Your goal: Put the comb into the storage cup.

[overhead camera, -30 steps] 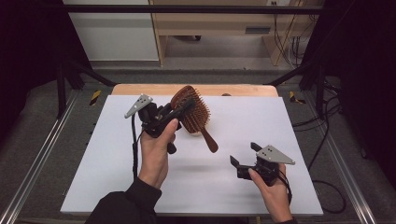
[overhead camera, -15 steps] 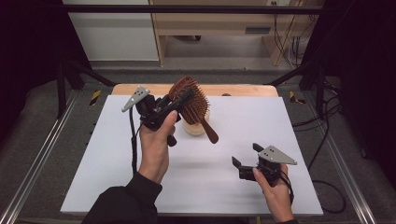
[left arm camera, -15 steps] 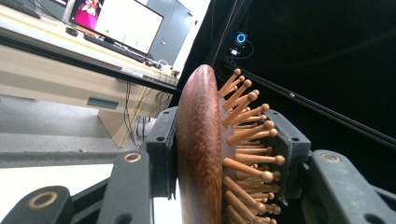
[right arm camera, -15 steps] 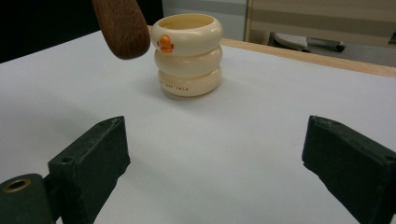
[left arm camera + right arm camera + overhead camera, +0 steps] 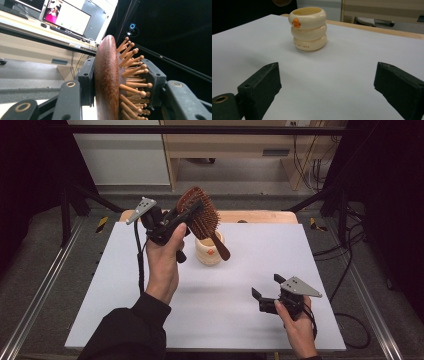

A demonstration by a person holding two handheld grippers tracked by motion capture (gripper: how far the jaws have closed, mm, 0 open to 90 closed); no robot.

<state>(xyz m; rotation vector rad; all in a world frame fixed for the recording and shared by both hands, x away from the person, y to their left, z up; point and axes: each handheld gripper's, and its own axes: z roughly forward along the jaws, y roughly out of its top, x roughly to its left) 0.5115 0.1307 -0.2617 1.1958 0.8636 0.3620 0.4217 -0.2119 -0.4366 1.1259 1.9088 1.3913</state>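
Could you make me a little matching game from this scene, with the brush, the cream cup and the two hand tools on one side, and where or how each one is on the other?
1. hairbrush
2. cream cup
3. left gripper
4. right gripper

a. jaws open, low over the white table
b. standing upright on the table
c. held up in the air
d. shut on the brush's head

Pairs: 1-c, 2-b, 3-d, 4-a

Small dark print on the lowest ring of the cream cup (image 5: 307,28), too small to read, orange duck-like emblem at 10 o'clock on its top ring, no other legible text
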